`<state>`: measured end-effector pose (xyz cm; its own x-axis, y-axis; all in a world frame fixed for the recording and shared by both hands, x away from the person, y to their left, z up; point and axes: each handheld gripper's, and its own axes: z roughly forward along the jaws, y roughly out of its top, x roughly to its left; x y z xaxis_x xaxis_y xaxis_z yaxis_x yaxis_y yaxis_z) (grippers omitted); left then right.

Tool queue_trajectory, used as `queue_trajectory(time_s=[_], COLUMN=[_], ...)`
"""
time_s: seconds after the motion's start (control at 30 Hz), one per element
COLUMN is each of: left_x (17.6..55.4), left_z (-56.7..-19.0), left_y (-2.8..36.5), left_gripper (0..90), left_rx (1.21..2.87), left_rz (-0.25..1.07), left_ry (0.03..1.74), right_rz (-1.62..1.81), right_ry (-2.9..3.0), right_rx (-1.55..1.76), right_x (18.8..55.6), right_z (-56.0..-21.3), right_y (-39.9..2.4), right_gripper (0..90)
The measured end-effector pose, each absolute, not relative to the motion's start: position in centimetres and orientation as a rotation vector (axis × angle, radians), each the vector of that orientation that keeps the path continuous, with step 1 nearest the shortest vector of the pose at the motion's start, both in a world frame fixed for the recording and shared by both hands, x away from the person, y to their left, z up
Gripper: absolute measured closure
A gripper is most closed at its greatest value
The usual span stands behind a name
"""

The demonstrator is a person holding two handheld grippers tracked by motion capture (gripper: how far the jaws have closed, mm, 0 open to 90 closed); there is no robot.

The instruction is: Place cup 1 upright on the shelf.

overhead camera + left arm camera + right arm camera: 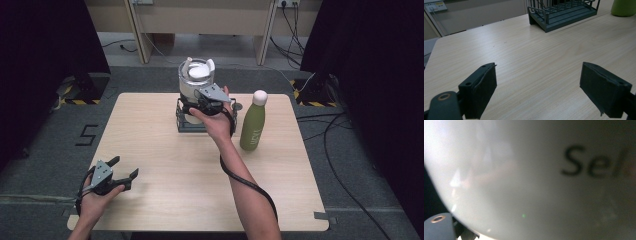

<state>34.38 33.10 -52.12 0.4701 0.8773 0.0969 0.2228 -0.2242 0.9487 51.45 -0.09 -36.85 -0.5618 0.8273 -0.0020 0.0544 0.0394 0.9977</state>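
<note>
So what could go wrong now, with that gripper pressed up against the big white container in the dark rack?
The right gripper sits tight against the tall white cylindrical container in the dark wire rack. A pull sideways might tip container and rack together. The green bottle with a pale cap stands close beside that forearm; a swing could knock it over. The grip itself is hidden, so a slip is possible.
</note>
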Motion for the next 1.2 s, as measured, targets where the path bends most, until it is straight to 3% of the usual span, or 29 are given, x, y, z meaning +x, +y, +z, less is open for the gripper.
queue_trajectory(time_s=[1.2], left_x=[34.4], left_z=[-52.0], left_y=[33.1], left_gripper=[13.4], left_rx=[1.716], left_rz=[0.824], left_ry=[0.941], right_rz=[1.559], right_ry=[1.649], right_rx=[0.967], right_x=[55.1], right_z=[-36.1], right_y=[1.0], right_gripper=[10.4])
